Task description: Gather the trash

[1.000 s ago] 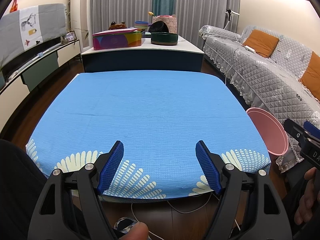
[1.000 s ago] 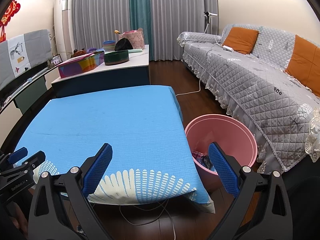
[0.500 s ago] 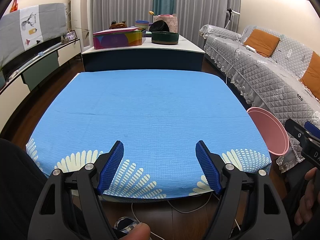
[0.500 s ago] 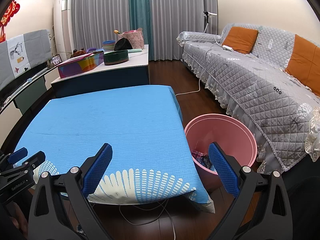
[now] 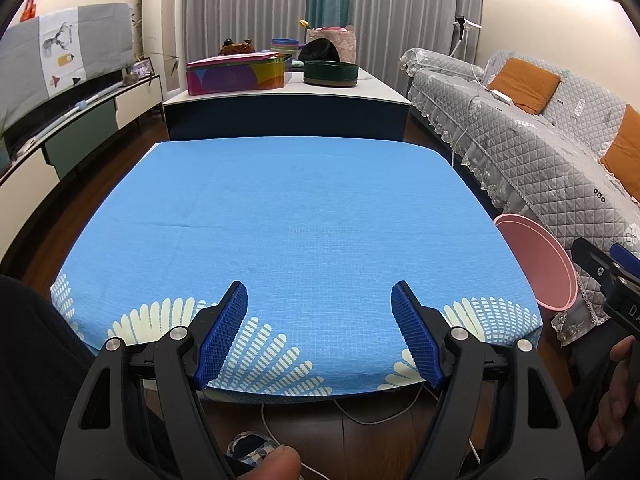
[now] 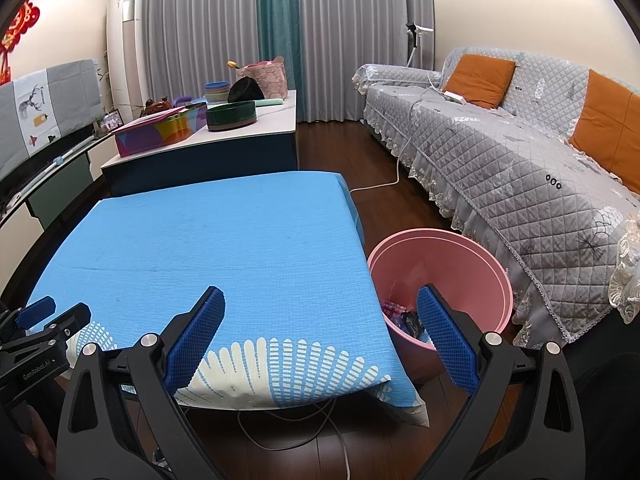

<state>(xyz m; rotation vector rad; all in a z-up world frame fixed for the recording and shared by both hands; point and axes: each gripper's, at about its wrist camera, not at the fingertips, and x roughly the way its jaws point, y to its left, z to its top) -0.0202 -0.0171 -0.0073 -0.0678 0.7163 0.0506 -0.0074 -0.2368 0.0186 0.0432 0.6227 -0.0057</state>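
Holding both grippers just off the near edge of the table, I had nothing in either one. The left gripper (image 5: 319, 334) stood wide open over the near edge of the blue cloth (image 5: 296, 216), jaws empty; the right gripper (image 6: 320, 334) gaped the same way above the table's near right corner, tilted down toward the bucket. I judged they were parked there because the cloth carried no litter anywhere I could see. Just beside the right edge, on the floor, sat the pink bucket (image 6: 472, 264), placed where a short swing could drop things in. Crumpled wrappers (image 6: 400, 316) lay at its bottom, so the trash looked already collected. Farther off, the white counter (image 6: 276, 122) held a green round tin (image 6: 231, 115) and a colourful box (image 6: 160, 132), contents hidden.
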